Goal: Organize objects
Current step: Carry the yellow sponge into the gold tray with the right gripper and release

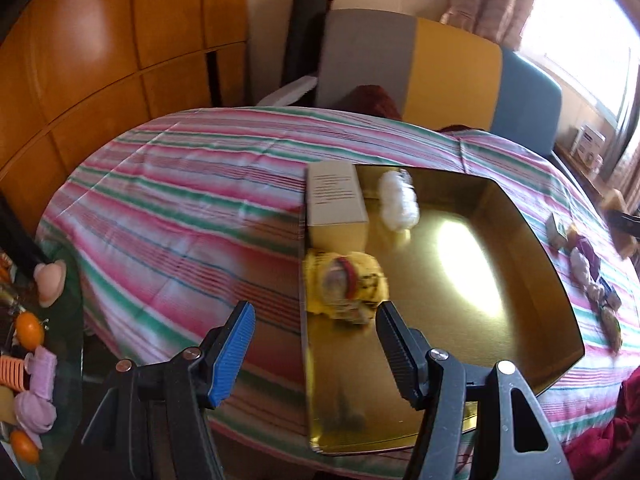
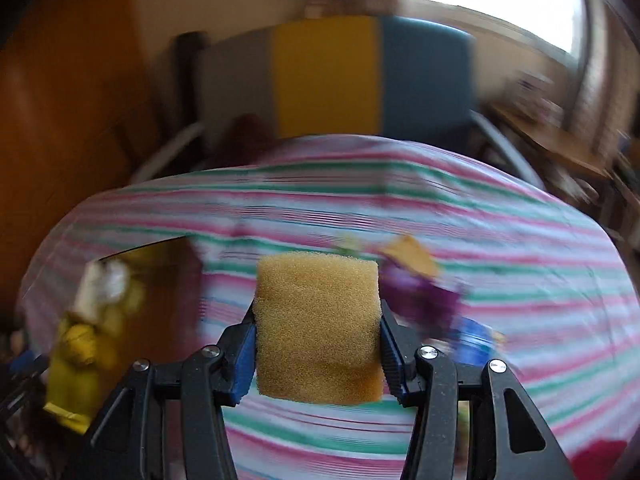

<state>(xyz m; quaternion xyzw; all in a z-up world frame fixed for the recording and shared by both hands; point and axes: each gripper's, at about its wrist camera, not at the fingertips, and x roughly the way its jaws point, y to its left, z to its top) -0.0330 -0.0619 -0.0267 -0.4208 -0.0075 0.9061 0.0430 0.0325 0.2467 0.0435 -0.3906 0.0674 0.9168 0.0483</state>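
Observation:
A shiny gold tray lies on the striped tablecloth. In it are a beige box, a white fluffy item and a yellow packet. My left gripper is open and empty, just above the tray's near left corner, close to the yellow packet. My right gripper is shut on a tan sponge and holds it above the cloth. The right wrist view is blurred; the tray shows at its left.
Several small loose items lie on the cloth right of the tray; they show blurred purple and yellow in the right wrist view. A grey, yellow and blue chair back stands behind the table. A glass side table with toys is at the left.

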